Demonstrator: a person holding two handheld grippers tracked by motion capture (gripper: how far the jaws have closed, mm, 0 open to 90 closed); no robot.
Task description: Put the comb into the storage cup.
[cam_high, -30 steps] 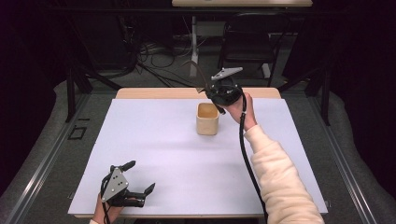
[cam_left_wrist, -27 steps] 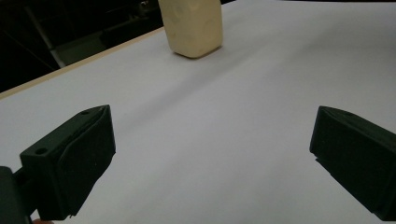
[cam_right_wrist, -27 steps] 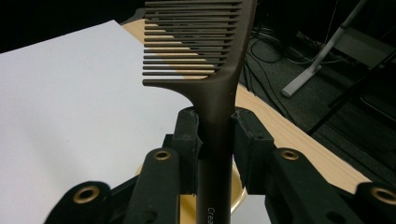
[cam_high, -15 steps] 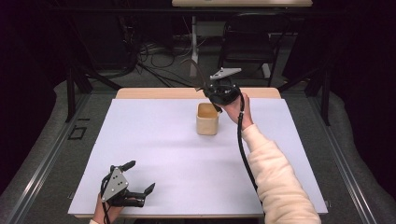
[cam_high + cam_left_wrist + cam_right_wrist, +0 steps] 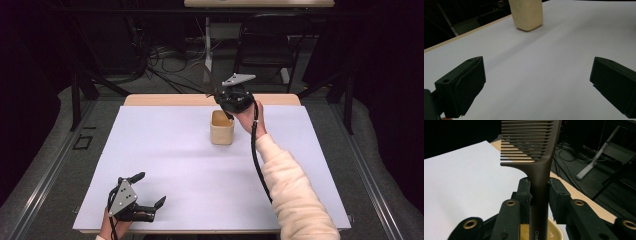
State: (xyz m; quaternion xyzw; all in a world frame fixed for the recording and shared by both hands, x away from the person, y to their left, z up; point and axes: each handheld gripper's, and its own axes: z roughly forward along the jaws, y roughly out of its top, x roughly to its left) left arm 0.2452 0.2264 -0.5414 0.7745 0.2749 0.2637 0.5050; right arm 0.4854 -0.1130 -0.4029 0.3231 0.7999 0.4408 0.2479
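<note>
A dark brown comb [image 5: 541, 170] stands upright, teeth end up, with my right gripper [image 5: 540, 192] shut on its handle. The lower end of the handle points down into a beige cup [image 5: 555, 232] right below it. In the high view the right gripper [image 5: 221, 95] hovers just above the far rim of the cup [image 5: 221, 132], which stands at the middle back of the white table [image 5: 165, 150]. The left gripper [image 5: 149, 189] rests near the front left edge, open and empty. Its own view has the jaws of the left gripper [image 5: 537, 82] wide apart, with the cup [image 5: 526, 13] farther off.
The white sheet covers the table, with a bare wooden strip [image 5: 165, 100] along the far edge. Beyond the table are dark floor, cables [image 5: 160, 55] and a chair [image 5: 265, 45]. The right sleeve [image 5: 295, 195] crosses the table's right half.
</note>
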